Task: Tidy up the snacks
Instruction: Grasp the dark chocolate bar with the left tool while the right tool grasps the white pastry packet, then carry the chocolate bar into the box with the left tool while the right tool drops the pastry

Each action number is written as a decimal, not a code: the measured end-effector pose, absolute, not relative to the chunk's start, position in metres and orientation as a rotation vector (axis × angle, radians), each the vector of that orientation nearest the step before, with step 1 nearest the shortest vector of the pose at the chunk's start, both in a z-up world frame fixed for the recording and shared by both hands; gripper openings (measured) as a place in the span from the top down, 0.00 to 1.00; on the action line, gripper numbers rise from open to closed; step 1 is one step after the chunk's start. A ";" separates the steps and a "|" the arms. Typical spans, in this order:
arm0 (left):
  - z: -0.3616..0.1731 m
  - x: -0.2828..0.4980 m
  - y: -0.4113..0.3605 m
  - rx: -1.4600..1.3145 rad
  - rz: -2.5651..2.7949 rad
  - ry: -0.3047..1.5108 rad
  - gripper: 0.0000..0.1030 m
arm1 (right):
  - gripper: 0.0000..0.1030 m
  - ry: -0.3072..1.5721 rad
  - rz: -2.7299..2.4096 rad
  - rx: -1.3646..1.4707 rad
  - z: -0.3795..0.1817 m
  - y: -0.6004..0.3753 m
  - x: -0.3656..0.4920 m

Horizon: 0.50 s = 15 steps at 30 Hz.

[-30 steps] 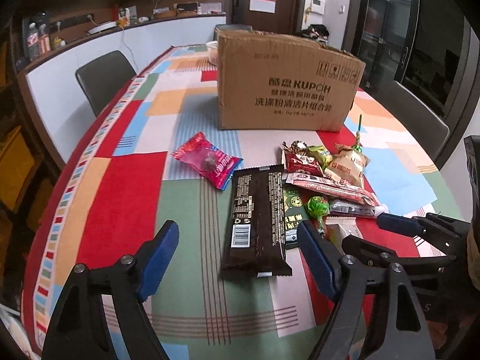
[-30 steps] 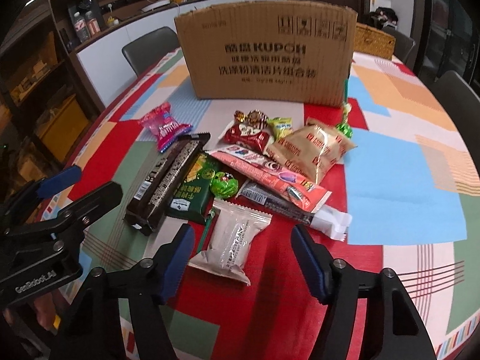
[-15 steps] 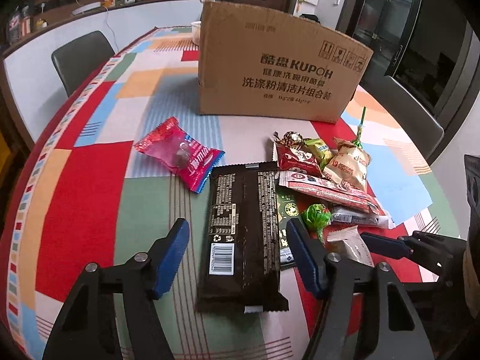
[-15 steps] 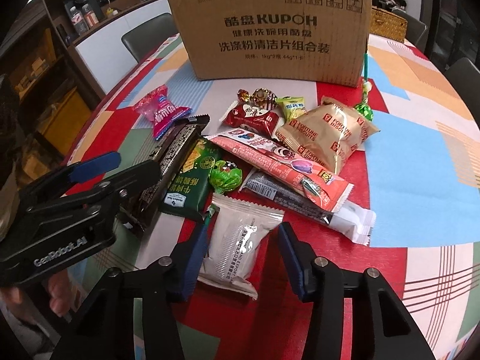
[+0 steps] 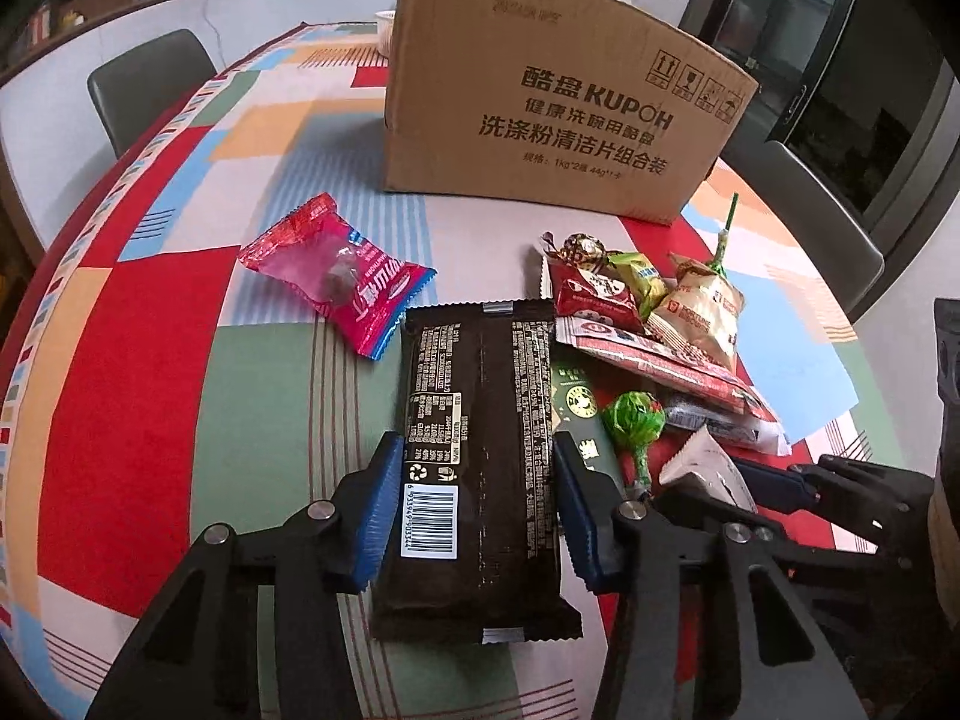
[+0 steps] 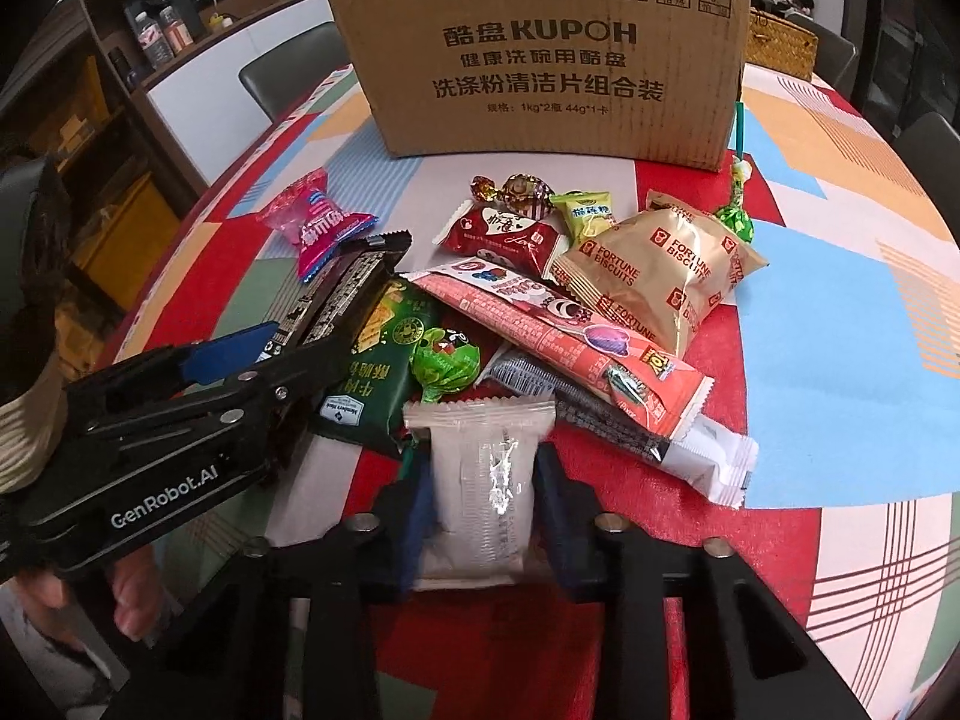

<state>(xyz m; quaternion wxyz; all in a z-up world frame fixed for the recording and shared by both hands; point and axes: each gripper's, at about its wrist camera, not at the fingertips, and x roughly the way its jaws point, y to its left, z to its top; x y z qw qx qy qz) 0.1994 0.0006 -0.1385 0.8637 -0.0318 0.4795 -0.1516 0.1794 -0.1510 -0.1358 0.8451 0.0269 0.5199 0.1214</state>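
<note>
The dark chocolate bar (image 5: pixel 480 456) is bracketed by the closing jaws of the left gripper (image 5: pixel 477 510), flat on the bench (image 5: pixel 150 390); whether its pads press yet cannot be told. The white packet (image 6: pixel 480 480) is pinched between the closing jaws of the right gripper (image 6: pixel 480 516), before the cardboard box (image 6: pixel 540 48)

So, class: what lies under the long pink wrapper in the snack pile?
Under the pink wrapper lies a grey and white wrapper, its far end poking out. Anything beneath the middle is covered.
</note>
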 end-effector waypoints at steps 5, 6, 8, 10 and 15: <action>-0.130 0.189 -0.002 -0.048 -0.311 0.992 0.54 | 0.68 1.085 0.260 0.072 -0.131 -0.155 0.177; -0.128 0.187 -0.002 -0.046 -0.309 0.987 0.54 | 0.68 1.076 0.260 0.074 -0.129 -0.156 0.176; -0.123 0.182 -0.002 -0.041 -0.303 0.978 0.54 | 0.68 1.061 0.263 0.074 -0.125 -0.157 0.172; -0.117 0.175 -0.001 -0.038 -0.293 0.964 0.54 | 0.68 1.044 0.268 0.071 -0.120 -0.156 0.169; -0.098 0.160 -0.001 -0.018 -0.280 0.916 0.54 | 0.68 0.988 0.285 0.057 -0.102 -0.155 0.156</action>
